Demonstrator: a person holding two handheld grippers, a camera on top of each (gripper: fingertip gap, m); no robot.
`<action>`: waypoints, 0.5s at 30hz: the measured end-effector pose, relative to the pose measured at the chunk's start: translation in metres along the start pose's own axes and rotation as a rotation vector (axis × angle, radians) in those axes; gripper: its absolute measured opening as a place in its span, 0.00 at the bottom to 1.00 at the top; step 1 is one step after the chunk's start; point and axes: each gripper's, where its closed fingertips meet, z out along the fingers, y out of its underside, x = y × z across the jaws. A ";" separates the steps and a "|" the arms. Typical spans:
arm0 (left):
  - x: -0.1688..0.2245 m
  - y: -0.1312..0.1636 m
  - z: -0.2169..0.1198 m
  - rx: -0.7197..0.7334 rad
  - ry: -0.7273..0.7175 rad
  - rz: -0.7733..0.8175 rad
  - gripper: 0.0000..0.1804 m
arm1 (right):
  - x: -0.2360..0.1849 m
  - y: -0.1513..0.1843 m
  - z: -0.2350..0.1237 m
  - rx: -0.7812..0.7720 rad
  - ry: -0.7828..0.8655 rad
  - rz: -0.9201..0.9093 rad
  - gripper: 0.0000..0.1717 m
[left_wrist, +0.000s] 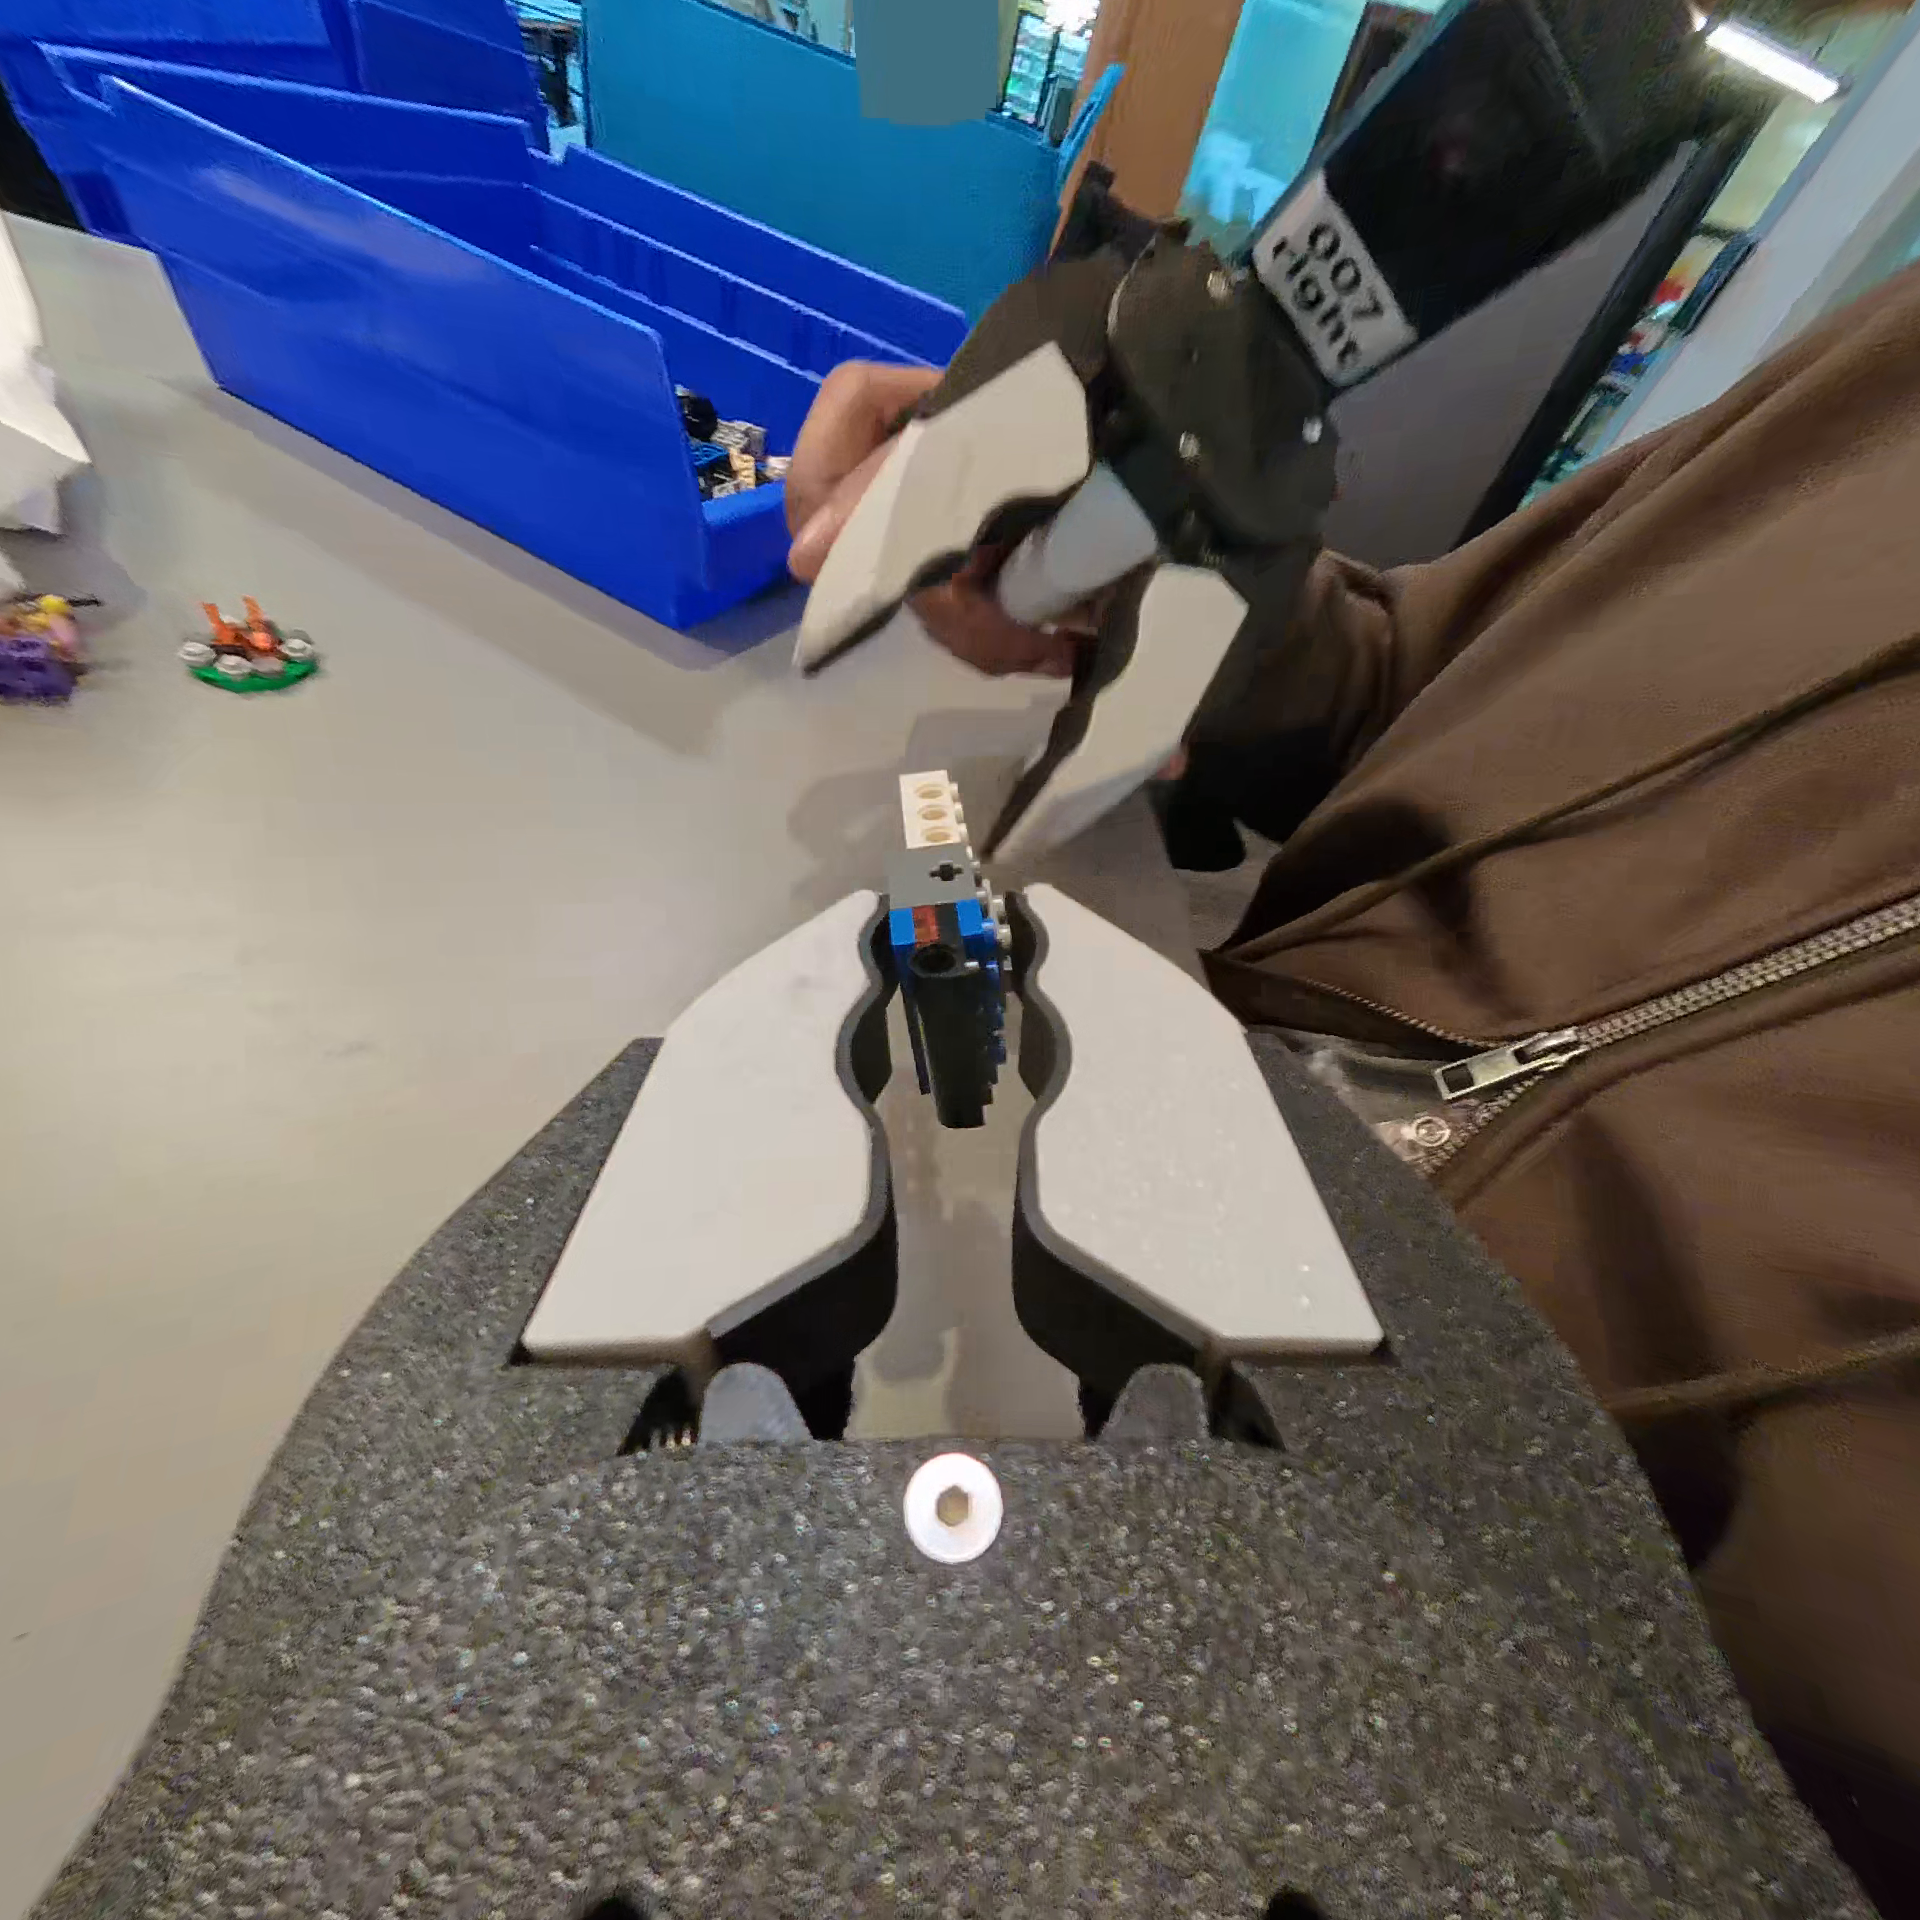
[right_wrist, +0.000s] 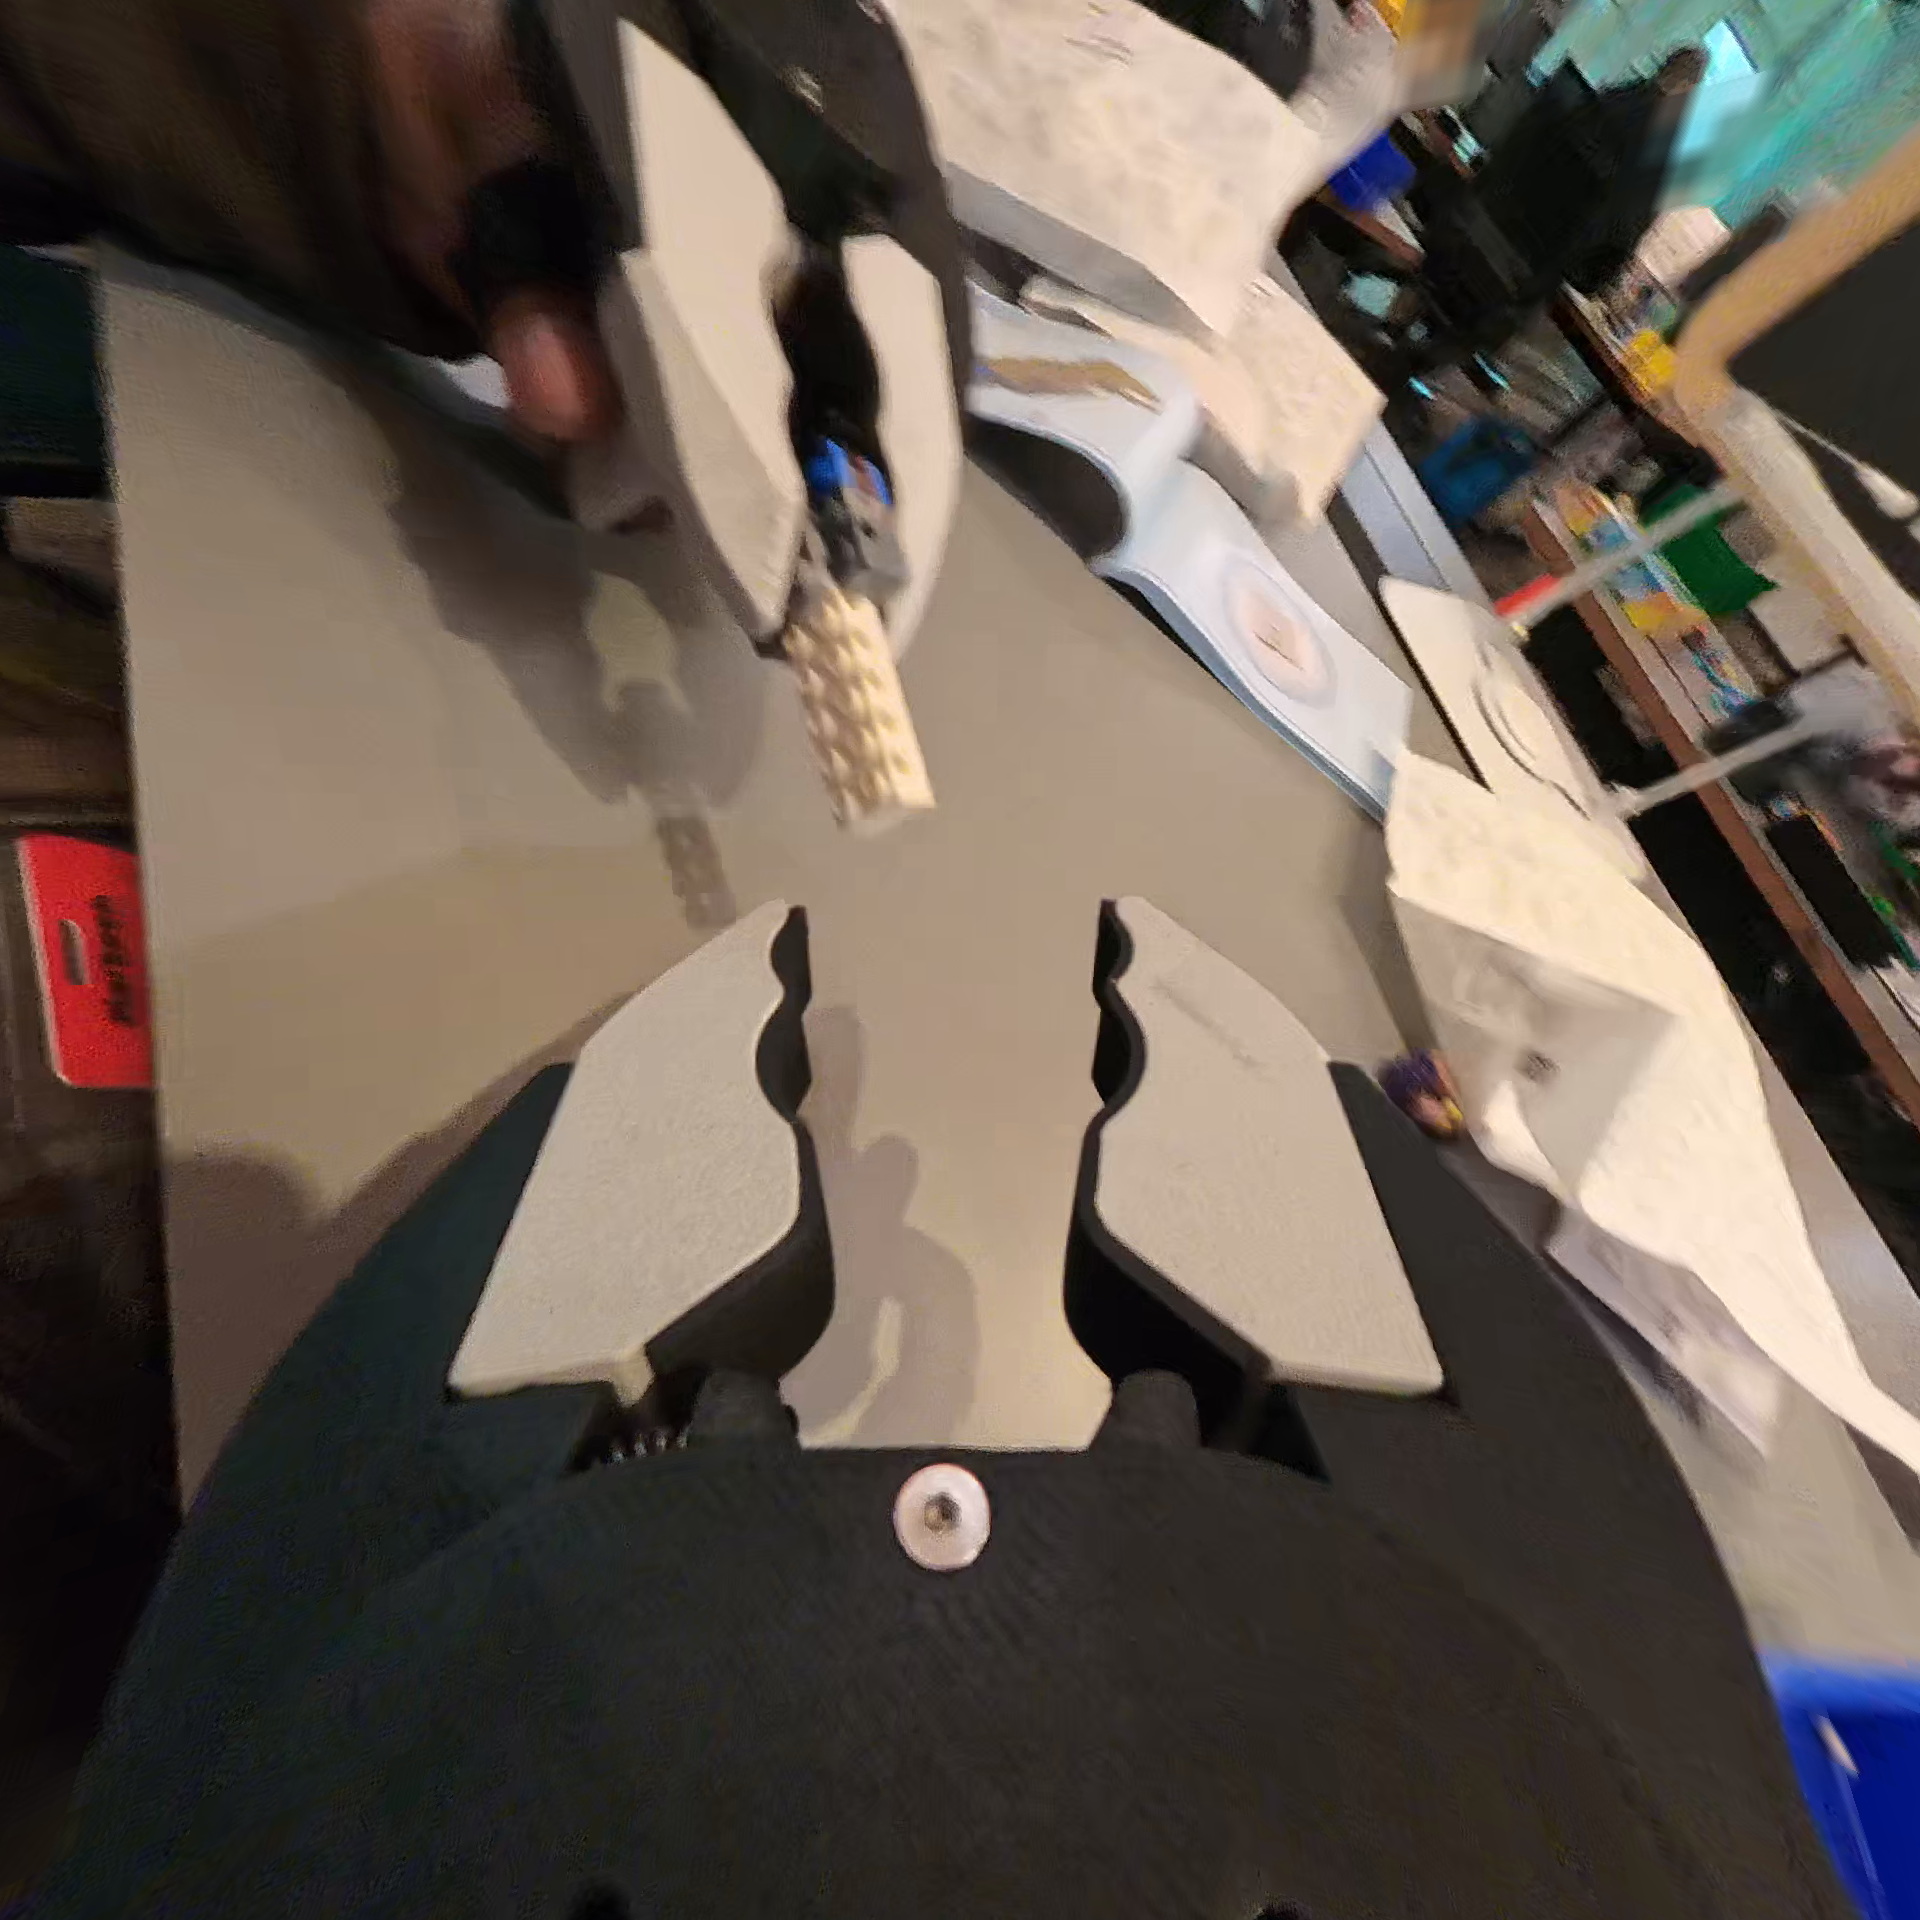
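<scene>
Left claw clenched on a studded brick assembly, blue, grey and white; right claw released, bare, above the smooth grey surface.

Brick assembly, blue, black, grey with white end; clamped between left tongs, above table.

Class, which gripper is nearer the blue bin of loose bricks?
Right. The right gripper hangs open just in front of the blue bin; the left gripper, jaws clamped on a brick assembly, sits farther back.
</scene>
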 end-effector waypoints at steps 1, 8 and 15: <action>0.002 0.000 0.001 0.004 0.015 -0.017 0.11 | -0.007 -0.005 0.008 0.016 -0.021 -0.003 0.31; 0.006 -0.008 -0.003 0.072 0.025 -0.051 0.12 | -0.018 -0.020 0.025 0.087 -0.043 0.091 0.12; 0.003 -0.016 -0.001 0.147 -0.009 -0.099 0.19 | -0.004 -0.027 0.016 0.234 -0.052 0.405 0.12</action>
